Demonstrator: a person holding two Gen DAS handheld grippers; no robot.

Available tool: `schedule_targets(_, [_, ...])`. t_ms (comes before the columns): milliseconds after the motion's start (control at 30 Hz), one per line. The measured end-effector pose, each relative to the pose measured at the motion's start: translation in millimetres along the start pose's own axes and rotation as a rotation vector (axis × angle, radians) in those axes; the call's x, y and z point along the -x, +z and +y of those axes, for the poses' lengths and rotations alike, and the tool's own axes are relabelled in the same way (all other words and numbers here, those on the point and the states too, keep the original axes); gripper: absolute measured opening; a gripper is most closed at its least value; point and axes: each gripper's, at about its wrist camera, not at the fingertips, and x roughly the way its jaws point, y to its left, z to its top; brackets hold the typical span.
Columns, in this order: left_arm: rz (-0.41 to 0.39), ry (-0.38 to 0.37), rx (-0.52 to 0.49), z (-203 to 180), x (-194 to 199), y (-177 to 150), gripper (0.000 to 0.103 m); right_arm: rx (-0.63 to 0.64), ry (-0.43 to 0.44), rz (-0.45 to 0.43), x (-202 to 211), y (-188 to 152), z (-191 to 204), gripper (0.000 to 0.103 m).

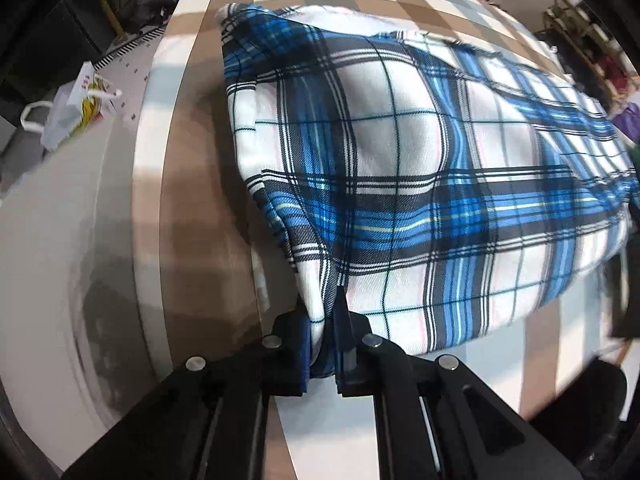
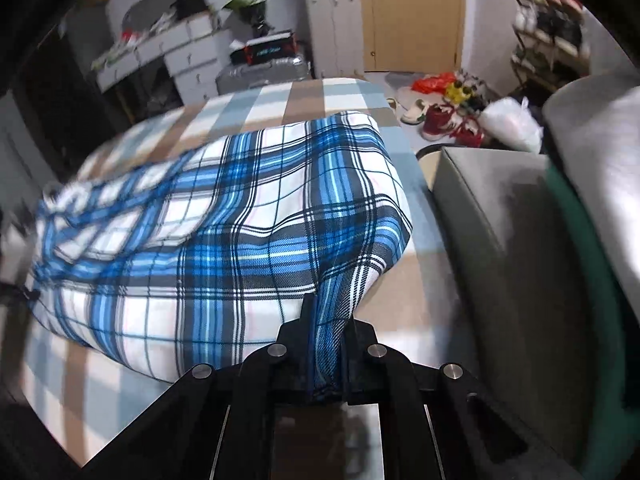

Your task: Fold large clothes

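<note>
- Left wrist view: left tool [image 1: 325, 344] is clenched on a bunched corner of the plaid cloth [image 1: 400, 168]; the fabric is pinched between both fingers and runs forward from there.
- Cloth is blue, white and black check with thin yellow lines. It looks already doubled: layered edges show along its left side.
- It lies on a bed [image 1: 188, 152] covered in brown, white and grey-blue squares, with the near end lifted off the cover toward the tool.
- A white plastic bag [image 1: 76, 108] sits on the floor well off to the left, not involved.
- Right wrist view: right tool [image 2: 329, 354] is clenched on the other near corner of the same cloth [image 2: 224, 232], a narrow gathered strip of weave held between the fingers.
- Cloth drapes from this grip down onto the bed [image 2: 280, 96]; its far right corner is rounded and sagging. The left part is motion-blurred.
- A grey cushioned seat [image 2: 500, 208] is just beside the bed on the right; shoes [image 2: 436, 120] are on the floor beyond.
- Handling, my read: light, soft woven fabric, no stiffness, sags wherever unsupported, and layers can slide against each other.
- Best held at corners, as now, with all layers in the pinch; keep the edge between the tools taut so the fold lands square.
</note>
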Motion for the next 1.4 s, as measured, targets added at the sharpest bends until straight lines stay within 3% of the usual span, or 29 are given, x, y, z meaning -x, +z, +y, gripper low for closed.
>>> schedule_targets(167, [-0.005,-0.020,0.028,10,18,-59,0.004,0.054,-0.020,0.069,29,-49,-2,0.009])
schedule_targets(300, [-0.091,0.112,0.118,38,42,-78,0.004,0.180,-0.212,0.059,36,-69,5,0.018])
schedule_targets(333, [-0.120,0.087,0.159,51,50,-79,0.004,0.180,-0.237,0.052,41,-69,6,0.020])
schedule_targets(400, [-0.157,0.012,0.184,53,66,-81,0.005,0.159,-0.209,0.004,60,-66,6,0.021])
schedule_targets(467, [-0.182,0.001,0.185,42,78,-78,0.020,0.145,-0.124,-0.066,87,-57,17,0.041])
schedule_targets(500, [-0.207,-0.001,0.184,33,83,-74,0.041,0.156,-0.088,-0.098,98,-50,28,0.070])
schedule_targets(533, [-0.245,-0.016,0.183,26,85,-74,0.053,0.176,-0.062,-0.138,107,-43,41,0.087])
schedule_targets(567, [-0.294,-0.033,0.182,21,88,-72,0.068,0.202,-0.038,-0.171,113,-35,55,0.088])
schedule_targets(700, [-0.519,-0.076,0.247,13,86,-56,0.069,0.374,0.137,-0.197,107,5,139,0.089])
schedule_targets(867, [-0.624,-0.114,0.316,24,60,-38,0.069,0.575,0.269,-0.083,36,47,238,0.089])
schedule_targets(1000, [-0.547,-0.152,0.275,28,59,-48,0.069,0.663,0.356,0.021,-7,54,275,0.081])
schedule_targets(1067, [-0.543,-0.095,0.239,22,67,-54,0.069,0.710,0.403,0.055,-22,55,289,0.080])
schedule_targets(1200, [-0.522,-0.059,0.181,18,68,-58,0.069,0.810,0.452,0.134,-41,50,306,0.074])
schedule_targets(1233, [-0.509,-0.063,0.184,18,65,-58,0.069,0.824,0.443,0.149,-46,47,308,0.065])
schedule_targets(1300, [-0.467,-0.073,0.185,19,58,-56,0.069,0.816,0.441,0.170,-54,49,310,0.060])
schedule_targets(1367, [-0.448,-0.073,0.191,20,53,-55,0.069,0.794,0.442,0.170,-55,53,310,0.045])
schedule_targets(1400, [-0.441,-0.073,0.193,20,53,-56,0.069,0.780,0.430,0.171,-55,55,308,0.030])
